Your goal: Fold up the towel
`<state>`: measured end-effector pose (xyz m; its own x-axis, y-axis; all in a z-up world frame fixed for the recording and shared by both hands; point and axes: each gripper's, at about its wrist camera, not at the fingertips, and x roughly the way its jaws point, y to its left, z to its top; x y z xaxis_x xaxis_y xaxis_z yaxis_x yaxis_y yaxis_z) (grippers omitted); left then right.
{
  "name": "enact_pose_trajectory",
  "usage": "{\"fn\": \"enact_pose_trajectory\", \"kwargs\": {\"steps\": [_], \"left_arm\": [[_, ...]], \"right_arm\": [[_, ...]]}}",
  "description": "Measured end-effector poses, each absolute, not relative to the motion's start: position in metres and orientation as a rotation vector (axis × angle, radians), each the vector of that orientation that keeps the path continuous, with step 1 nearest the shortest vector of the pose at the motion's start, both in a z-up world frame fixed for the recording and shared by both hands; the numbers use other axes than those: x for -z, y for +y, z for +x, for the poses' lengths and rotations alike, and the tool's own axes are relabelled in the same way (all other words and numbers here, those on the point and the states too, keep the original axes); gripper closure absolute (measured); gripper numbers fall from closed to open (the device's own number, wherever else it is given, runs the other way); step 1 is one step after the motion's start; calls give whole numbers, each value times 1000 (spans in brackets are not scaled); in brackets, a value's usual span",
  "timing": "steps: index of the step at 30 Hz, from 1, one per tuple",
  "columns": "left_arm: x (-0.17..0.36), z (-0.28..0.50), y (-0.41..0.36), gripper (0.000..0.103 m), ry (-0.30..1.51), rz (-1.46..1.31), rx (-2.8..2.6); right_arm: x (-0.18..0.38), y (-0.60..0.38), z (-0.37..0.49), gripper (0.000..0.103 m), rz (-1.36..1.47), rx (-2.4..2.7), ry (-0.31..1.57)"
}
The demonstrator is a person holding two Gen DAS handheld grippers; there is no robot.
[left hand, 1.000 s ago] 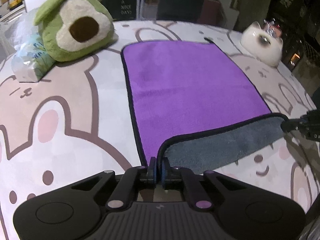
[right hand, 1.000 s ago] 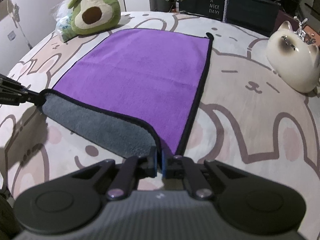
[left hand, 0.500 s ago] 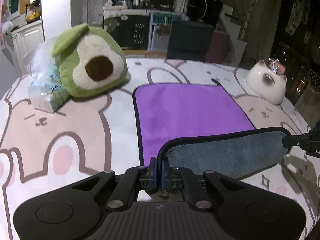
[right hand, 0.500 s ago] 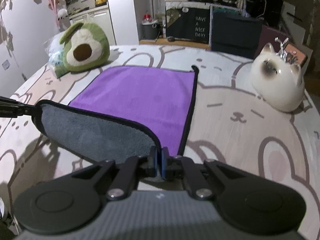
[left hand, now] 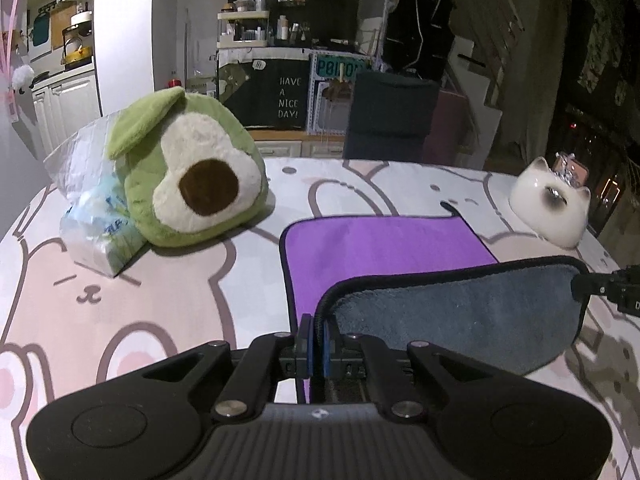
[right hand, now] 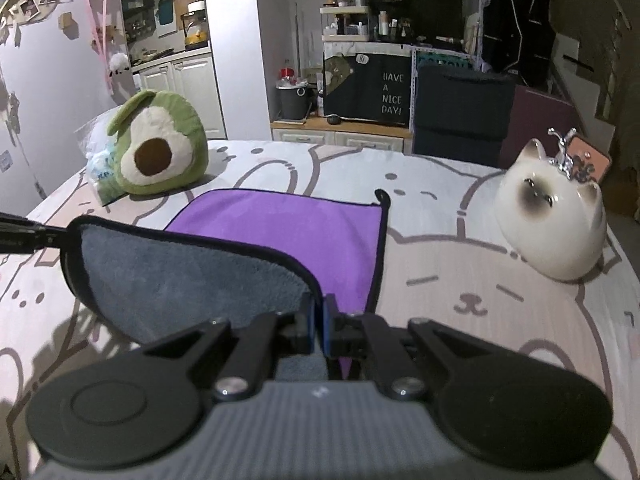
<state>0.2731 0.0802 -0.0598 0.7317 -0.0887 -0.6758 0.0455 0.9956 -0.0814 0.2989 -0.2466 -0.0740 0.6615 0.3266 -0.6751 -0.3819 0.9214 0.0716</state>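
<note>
A purple towel (left hand: 372, 252) with a grey underside and black edging lies on the bunny-print table, also in the right wrist view (right hand: 304, 232). Its near edge is lifted and curls over, grey side (left hand: 460, 312) facing me. My left gripper (left hand: 316, 336) is shut on the near left corner. My right gripper (right hand: 319, 320) is shut on the near right corner. Each gripper shows at the edge of the other's view, the right one (left hand: 612, 284) and the left one (right hand: 24, 234).
A green avocado plush (left hand: 188, 184) and a plastic-wrapped pack (left hand: 92, 216) sit at the far left. A white ceramic cat (right hand: 552, 216) sits at the far right. A dark chair (left hand: 392, 120) and shelves stand beyond the table's far edge.
Both grippers have lifted the towel's near edge higher and carried it toward the far edge. More grey underside shows and less purple is visible.
</note>
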Motion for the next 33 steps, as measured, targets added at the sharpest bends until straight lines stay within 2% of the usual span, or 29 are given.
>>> {"fn": "enact_pose_trajectory", "kwargs": {"steps": [33], "left_arm": [[89, 430, 92, 98, 729, -18, 51]], "right_arm": [[101, -223, 442, 98, -53, -336, 735]]}}
